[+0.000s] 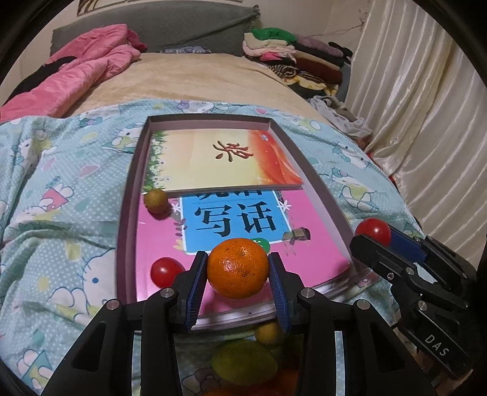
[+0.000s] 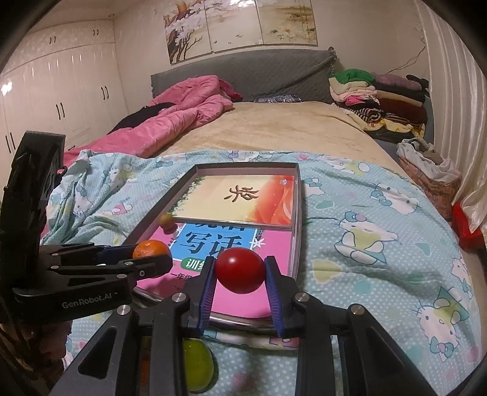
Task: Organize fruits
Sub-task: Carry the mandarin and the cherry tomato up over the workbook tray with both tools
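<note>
Your left wrist view shows a second red tomato (image 1: 166, 271) lying on the pink book (image 1: 304, 243) inside the shallow box (image 1: 124, 231), just left of your left gripper (image 1: 238, 268); the right wrist view hides it. Only the right wrist view takes in the white wardrobe (image 2: 61, 91) and the paintings (image 2: 240, 24) above the grey headboard (image 2: 243, 76). Both views catch the small brownish-yellow fruit (image 1: 155, 200) by the box's left wall, touching the edge of the upper book (image 1: 219, 158).

Your left jaws are clamped narrowly on the orange (image 1: 238, 267), held above the near end of the pink book. Your right gripper (image 2: 240, 269) has its jaws closed on a red tomato (image 2: 240, 269), raised over the box's near right corner. A green fruit (image 2: 197, 362) lies on the Hello Kitty sheet (image 2: 380, 243) under it.
</note>
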Tool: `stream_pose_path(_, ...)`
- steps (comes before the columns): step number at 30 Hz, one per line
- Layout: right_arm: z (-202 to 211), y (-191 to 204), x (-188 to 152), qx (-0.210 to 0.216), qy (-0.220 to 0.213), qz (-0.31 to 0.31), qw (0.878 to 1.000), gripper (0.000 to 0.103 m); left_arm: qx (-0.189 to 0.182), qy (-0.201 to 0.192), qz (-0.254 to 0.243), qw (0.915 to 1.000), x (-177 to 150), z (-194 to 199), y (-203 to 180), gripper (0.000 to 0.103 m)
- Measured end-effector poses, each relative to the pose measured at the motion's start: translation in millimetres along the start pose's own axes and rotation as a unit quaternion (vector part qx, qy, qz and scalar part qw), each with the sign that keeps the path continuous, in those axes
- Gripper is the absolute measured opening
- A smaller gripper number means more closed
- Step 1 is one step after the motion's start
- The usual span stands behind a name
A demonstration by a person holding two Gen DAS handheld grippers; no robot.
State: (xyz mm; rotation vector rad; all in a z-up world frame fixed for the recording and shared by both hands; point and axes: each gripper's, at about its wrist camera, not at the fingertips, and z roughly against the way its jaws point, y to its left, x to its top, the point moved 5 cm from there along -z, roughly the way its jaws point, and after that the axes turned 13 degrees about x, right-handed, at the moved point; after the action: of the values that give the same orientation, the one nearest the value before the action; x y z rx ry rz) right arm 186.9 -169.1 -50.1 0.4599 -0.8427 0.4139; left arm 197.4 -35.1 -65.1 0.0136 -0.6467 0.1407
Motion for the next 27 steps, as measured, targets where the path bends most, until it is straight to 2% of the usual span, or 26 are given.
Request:
stream_pose_path(13, -12.4, -2.0, -5.0, -0.007, 0.017, 0.006, 1.0, 0.032, -0.006, 0.021, -0.033, 0.9992, -10.5, -17.5, -10.6, 0.041)
stream_pose_path(27, -26.7, -5.1, -6.6, -0.007, 0.035, 0.011, 0.999, 0.032, -0.012, 0.02, -0.043, 0.9988, -11.3, -18.8, -8.6, 0.041)
